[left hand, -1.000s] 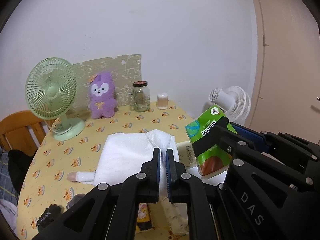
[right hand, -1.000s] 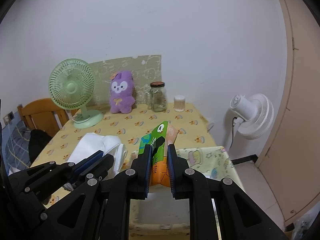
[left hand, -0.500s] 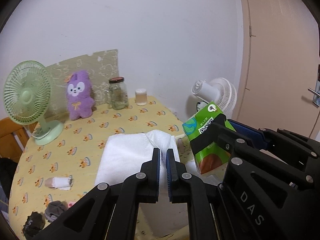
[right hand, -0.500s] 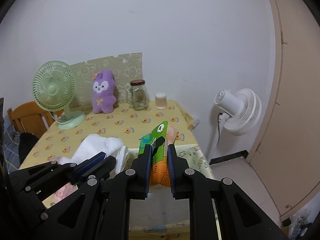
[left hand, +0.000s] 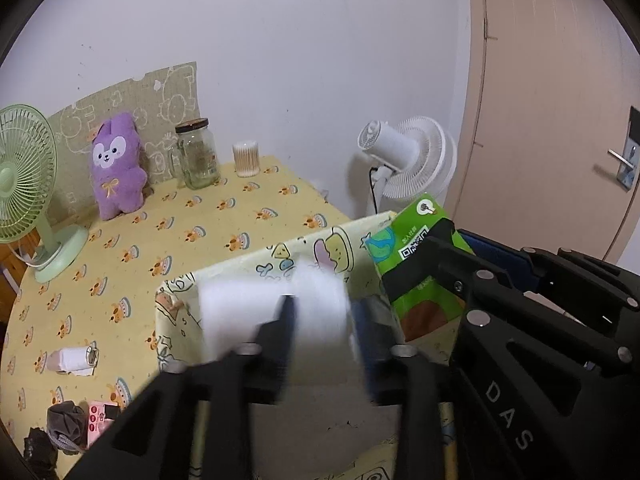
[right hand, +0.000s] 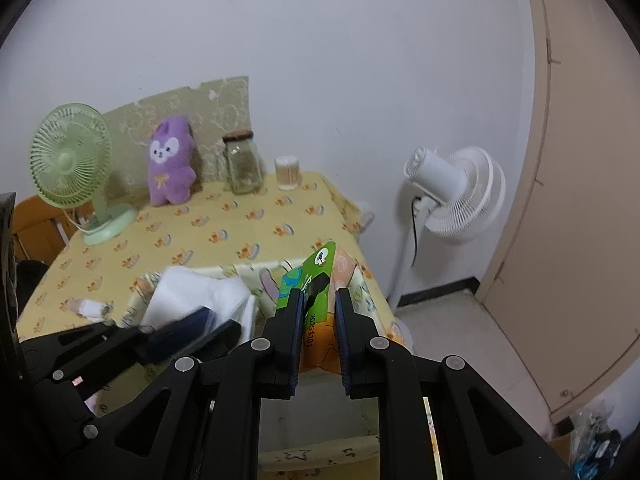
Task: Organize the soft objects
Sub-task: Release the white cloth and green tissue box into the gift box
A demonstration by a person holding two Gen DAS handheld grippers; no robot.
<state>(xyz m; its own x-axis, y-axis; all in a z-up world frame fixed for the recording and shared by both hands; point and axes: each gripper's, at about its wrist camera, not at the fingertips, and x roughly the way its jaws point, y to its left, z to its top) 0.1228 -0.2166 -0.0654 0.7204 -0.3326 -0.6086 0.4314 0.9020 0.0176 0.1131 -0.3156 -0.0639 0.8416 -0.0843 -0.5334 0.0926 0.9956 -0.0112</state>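
Bare yellow patterned tablecloth (right hand: 224, 236) at frame centre leaves passage; a green desk fan (right hand: 72, 160), purple plush toy (right hand: 170, 164) and glass jar (right hand: 242, 166) line the upper-left back edge.

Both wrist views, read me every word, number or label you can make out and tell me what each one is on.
"DAS": raised letters on the black arm of the right tongs, seen in the left wrist view.
"20251101": printed along the side of the green tissue pack, right wrist view.
QR code and small characters on the tissue pack: too small to read.
Cartoon-print fabric bin: pictures only, no readable words.
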